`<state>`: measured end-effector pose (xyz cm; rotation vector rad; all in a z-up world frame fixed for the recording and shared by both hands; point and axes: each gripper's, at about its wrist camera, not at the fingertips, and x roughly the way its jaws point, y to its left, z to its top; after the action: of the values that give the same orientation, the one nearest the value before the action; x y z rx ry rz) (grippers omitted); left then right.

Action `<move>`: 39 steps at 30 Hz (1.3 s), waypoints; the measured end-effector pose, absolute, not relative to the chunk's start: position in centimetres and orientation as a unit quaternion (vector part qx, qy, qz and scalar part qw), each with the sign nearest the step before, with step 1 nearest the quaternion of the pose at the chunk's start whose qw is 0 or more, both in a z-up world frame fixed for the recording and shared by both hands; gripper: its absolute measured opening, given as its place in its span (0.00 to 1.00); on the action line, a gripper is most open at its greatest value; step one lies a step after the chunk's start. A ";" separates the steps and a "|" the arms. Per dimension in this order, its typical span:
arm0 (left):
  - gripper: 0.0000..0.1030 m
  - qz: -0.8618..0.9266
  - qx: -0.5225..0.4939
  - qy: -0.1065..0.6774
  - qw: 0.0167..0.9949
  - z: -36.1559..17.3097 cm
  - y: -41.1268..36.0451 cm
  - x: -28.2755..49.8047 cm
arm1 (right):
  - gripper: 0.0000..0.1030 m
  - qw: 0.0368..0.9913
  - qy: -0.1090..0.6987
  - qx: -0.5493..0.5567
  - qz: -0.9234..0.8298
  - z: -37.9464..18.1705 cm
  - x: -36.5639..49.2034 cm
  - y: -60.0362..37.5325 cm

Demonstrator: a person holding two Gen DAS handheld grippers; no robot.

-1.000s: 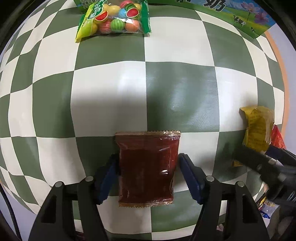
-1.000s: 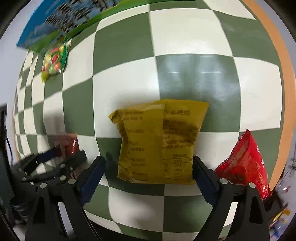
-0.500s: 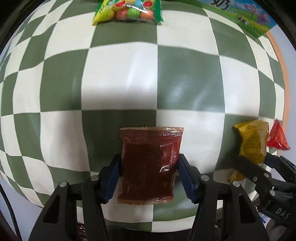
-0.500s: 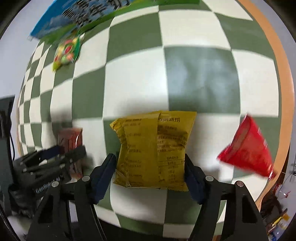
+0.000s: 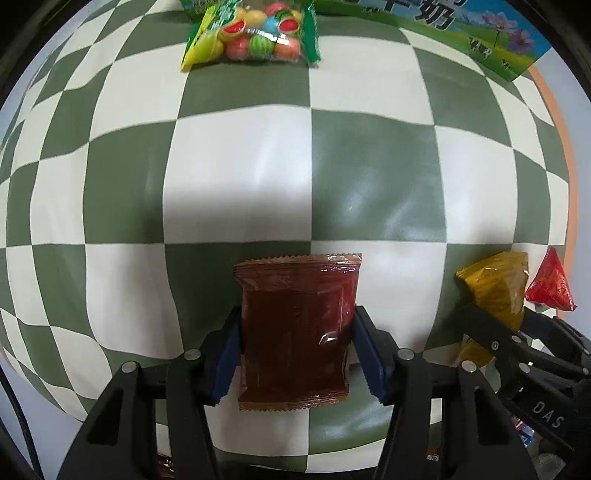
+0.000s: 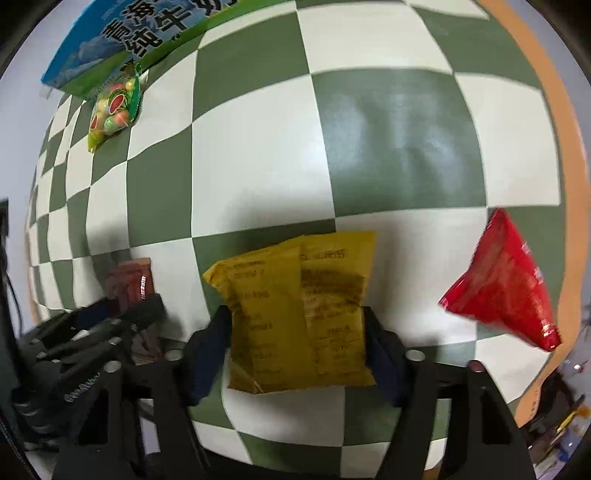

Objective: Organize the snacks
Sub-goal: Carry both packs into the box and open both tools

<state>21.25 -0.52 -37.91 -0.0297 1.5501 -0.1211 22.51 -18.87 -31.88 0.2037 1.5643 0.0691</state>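
Blue-green carton [image 6: 122, 40] printed "牛奶", "DAS" on right hand-held gripper [image 5: 496, 325]

- Left wrist view: straight down along the left tool [image 5: 297, 349], close over the checkered bench [image 5: 236, 177].
- Right wrist view: likewise down, beside it.
- Shared: yellow packet [image 6: 299, 314], red packet [image 6: 506, 291], candy bag [image 5: 255, 35].

Green-and-cream checks cover the tabletop [image 5: 236, 177], edged in orange. A dark red packet [image 5: 295, 332], a mustard-yellow packet [image 6: 299, 317], a bright red bag [image 6: 506, 291], and a green-yellow candy bag [image 5: 251, 37] with multicoloured balls.
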 end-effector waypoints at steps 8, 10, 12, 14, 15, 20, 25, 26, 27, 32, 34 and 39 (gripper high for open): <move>0.53 -0.079 -0.029 0.670 0.737 -31.8 -0.2 22.0 | 0.52 0.731 0.672 0.111 0.035 -28.6 22.1 -21.0; 0.53 -0.086 -0.042 0.661 0.744 -30.1 -0.1 22.4 | 0.52 0.737 0.664 0.118 0.044 -27.4 22.4 -21.1; 0.53 -0.091 -0.052 0.650 0.752 -28.5 0.1 22.8 | 0.52 0.745 0.654 0.120 0.050 -26.2 22.7 -20.9; 0.53 -0.098 -0.066 0.637 0.762 -26.2 0.2 23.7 | 0.51 0.754 0.642 0.127 0.059 -24.5 23.3 -20.8; 0.53 -0.103 -0.071 0.631 0.765 -25.0 0.3 24.2 | 0.51 0.757 0.636 0.133 0.063 -23.6 23.8 -20.1; 0.53 -0.121 -0.092 0.593 0.791 -19.6 1.6 29.4 | 0.51 0.783 0.596 0.155 0.085 -18.5 27.2 -20.2; 0.53 -0.131 -0.085 0.563 0.811 -15.8 1.1 34.4 | 0.52 0.819 0.543 0.148 0.106 -12.0 32.5 -19.8; 0.53 -0.132 -0.080 0.560 0.814 -15.5 0.9 35.5 | 0.51 0.824 0.537 0.147 0.109 -11.3 33.7 -19.5; 0.53 -0.132 -0.073 0.558 0.816 -15.1 0.8 36.6 | 0.51 0.827 0.532 0.144 0.110 -10.5 34.8 -19.7; 0.53 -0.112 -0.043 0.565 0.817 -15.7 0.5 42.9 | 0.51 0.839 0.522 0.115 0.102 -8.7 42.1 -19.0; 0.53 -0.106 -0.042 0.582 0.805 -16.7 0.7 45.4 | 0.52 0.833 0.533 0.111 0.098 -9.1 45.5 -19.3; 0.53 -0.090 -0.033 0.611 0.786 -18.9 1.0 49.9 | 0.52 0.813 0.566 0.112 0.080 -10.9 51.2 -20.0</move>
<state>49.90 1.04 -18.87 -0.0719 1.3175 -0.1940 51.20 -20.03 -10.92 0.2394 1.2081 0.1714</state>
